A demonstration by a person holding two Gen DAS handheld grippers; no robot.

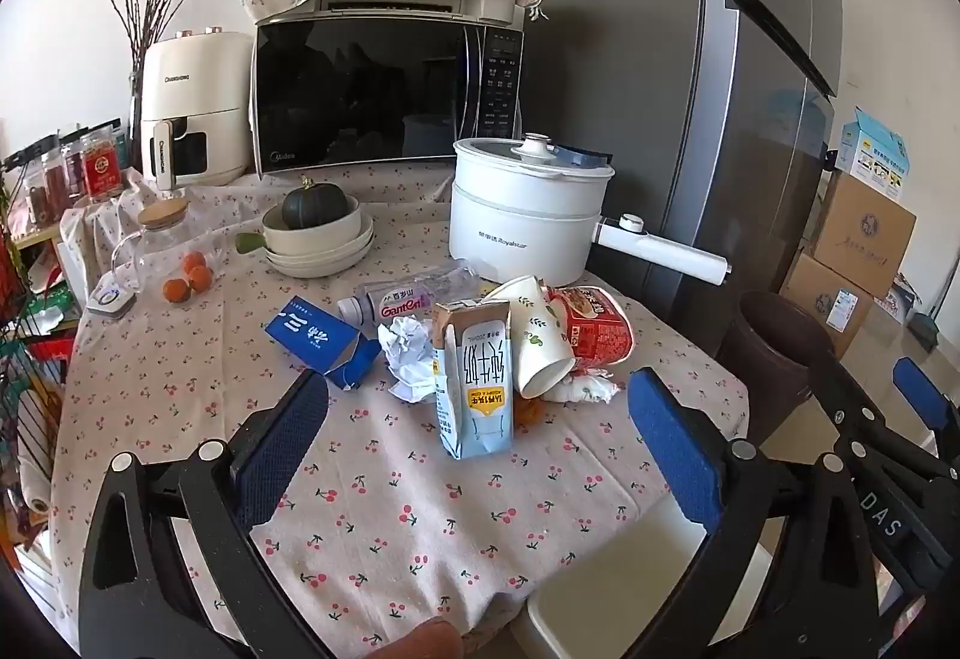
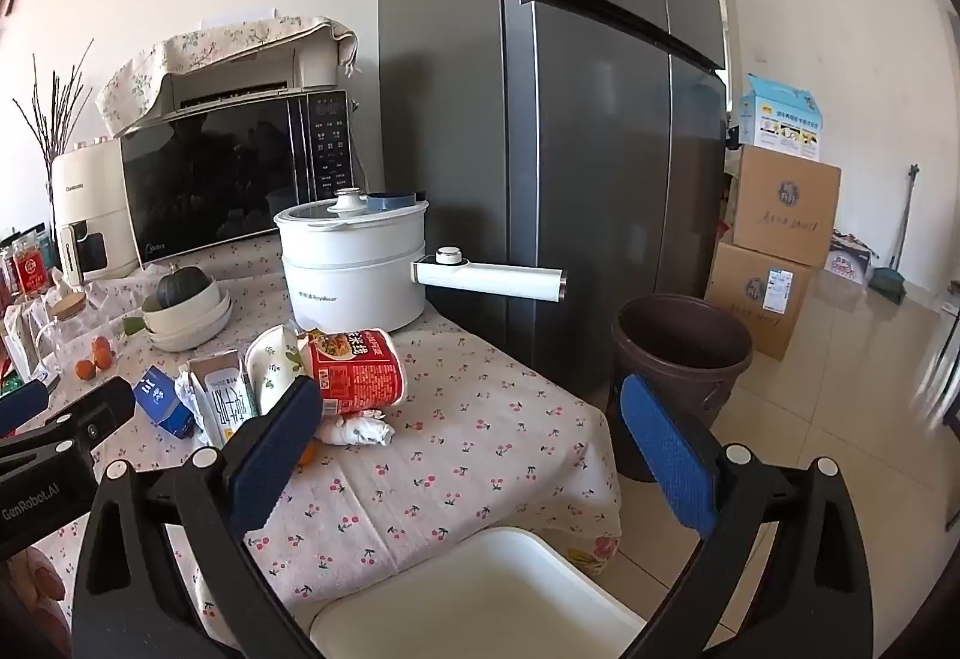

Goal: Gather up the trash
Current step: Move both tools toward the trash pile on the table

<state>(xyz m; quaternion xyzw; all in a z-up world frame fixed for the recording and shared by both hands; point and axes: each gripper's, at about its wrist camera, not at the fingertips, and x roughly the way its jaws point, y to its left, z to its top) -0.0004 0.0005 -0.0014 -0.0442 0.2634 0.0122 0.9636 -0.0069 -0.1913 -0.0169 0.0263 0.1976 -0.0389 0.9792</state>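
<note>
Trash lies heaped on the cherry-print tablecloth (image 1: 390, 509): an upright milk carton (image 1: 474, 377), a tipped paper cup (image 1: 543, 341), a red noodle cup (image 1: 594, 326), crumpled paper (image 1: 408, 353), a blue box (image 1: 321, 341), a plastic bottle (image 1: 402, 302) and a white packet (image 1: 585, 389). My left gripper (image 1: 478, 389) hovers open just short of the carton, holding nothing. My right gripper (image 2: 471, 395) is open and empty over the table's right corner, with the noodle cup (image 2: 354, 371) near its left finger. A brown bin (image 2: 678, 353) stands on the floor beside the table.
A white electric pot (image 1: 522, 221) with a long handle, stacked bowls (image 1: 318, 245) holding a dark squash, a glass jar (image 1: 159, 239), small oranges (image 1: 189, 278), a microwave (image 1: 384, 89) and an air fryer (image 1: 192, 107) stand behind. A grey fridge (image 2: 570, 149), cardboard boxes (image 2: 780, 215) and a white seat (image 2: 480, 599) surround the table.
</note>
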